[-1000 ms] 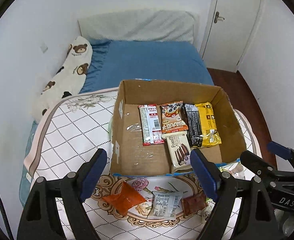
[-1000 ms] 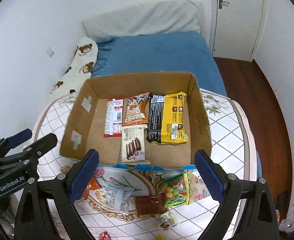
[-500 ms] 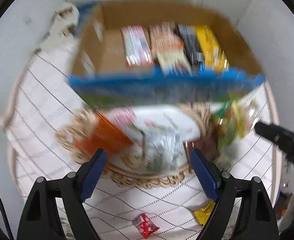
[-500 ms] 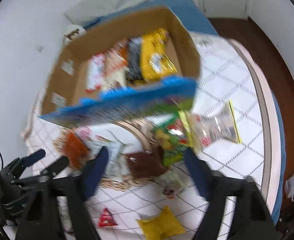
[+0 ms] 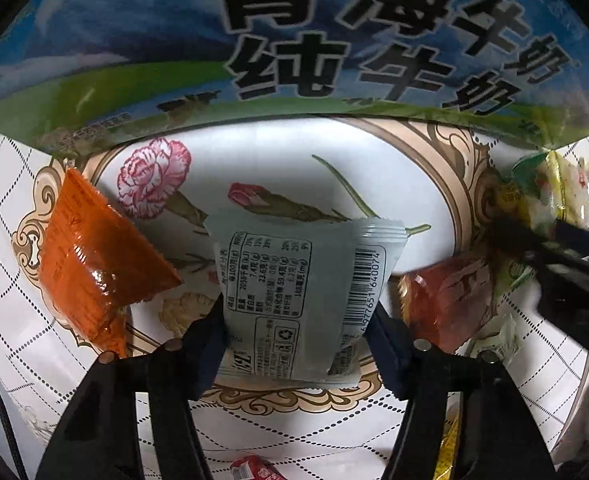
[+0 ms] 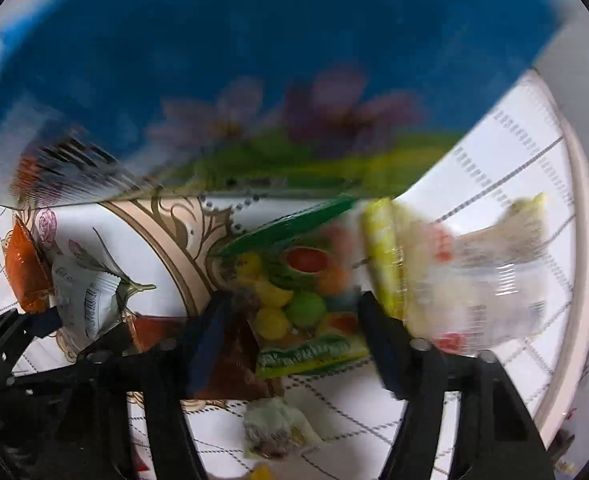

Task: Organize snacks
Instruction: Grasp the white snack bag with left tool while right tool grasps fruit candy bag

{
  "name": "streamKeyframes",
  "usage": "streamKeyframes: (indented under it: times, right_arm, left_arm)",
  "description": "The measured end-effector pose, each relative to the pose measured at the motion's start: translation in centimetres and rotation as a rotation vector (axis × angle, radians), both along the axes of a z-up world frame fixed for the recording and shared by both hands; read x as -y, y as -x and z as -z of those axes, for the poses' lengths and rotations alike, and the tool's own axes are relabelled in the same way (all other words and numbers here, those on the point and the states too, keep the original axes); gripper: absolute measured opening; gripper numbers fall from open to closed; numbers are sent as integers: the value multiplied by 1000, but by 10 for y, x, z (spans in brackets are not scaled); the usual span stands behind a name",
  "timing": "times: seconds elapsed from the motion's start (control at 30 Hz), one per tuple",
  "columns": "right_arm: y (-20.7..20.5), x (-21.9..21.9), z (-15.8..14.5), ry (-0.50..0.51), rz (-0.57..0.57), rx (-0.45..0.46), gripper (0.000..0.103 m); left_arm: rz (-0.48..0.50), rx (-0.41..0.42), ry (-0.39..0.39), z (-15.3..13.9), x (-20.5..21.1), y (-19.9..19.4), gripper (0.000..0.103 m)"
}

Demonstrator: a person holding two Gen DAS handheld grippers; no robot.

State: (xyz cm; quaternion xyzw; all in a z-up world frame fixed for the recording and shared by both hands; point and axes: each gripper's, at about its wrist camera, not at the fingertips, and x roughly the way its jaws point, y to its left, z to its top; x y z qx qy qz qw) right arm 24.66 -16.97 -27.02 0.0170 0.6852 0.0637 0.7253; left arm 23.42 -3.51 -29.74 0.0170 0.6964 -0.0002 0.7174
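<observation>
My left gripper (image 5: 298, 332) is low over the table, its blue pads touching both sides of a pale green snack packet (image 5: 302, 292) with a barcode. My right gripper (image 6: 290, 332) straddles a green candy bag (image 6: 302, 304) with coloured balls printed on it; its pads sit at the bag's sides and the view is blurred. The cardboard box's printed front wall (image 5: 294, 40) fills the top of both views (image 6: 254, 80); its inside is hidden.
An orange packet (image 5: 90, 264) lies left of the pale one and a reddish-brown packet (image 5: 446, 304) right of it. A clear-and-yellow bag (image 6: 474, 276) lies right of the candy bag. Small wrapped sweets (image 6: 278, 428) and a red packet (image 5: 254, 470) lie near the front.
Both grippers dropped down and forward from above the box to table level. The left jaws narrowed onto the pale packet; the right jaws narrowed around the candy bag.
</observation>
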Motion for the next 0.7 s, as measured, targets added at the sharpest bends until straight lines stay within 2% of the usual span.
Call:
streamKeyframes:
  times: [0.03, 0.13, 0.23, 0.4, 0.5, 0.6, 0.67, 0.7]
  right_arm:
    - [0, 0, 7, 4, 9, -20, 54]
    - [7, 11, 12, -64, 74, -55, 53]
    - [24, 23, 13, -150, 131, -127, 53]
    - [54, 28, 21, -151, 129, -195, 54]
    - [55, 31, 27, -158, 153, -183, 58]
    - [55, 29, 31, -121, 121, -148, 58]
    - [57, 27, 30, -105, 113, -135, 56]
    - [57, 25, 28, -95, 107, -129, 52]
  left_arm:
    - [-1, 5, -2, -1, -1, 2, 58]
    - [-14, 6, -3, -5, -8, 11, 56]
    - [-41, -19, 26, -3, -20, 26, 56]
    - [-82, -69, 93, 13, -35, 50, 59]
    - [-101, -76, 99, 22, -37, 47, 59]
    - [-93, -59, 85, 20, -39, 45, 59]
    - [-76, -45, 74, 12, -34, 39, 51]
    - [-69, -38, 74, 9, -33, 35, 50]
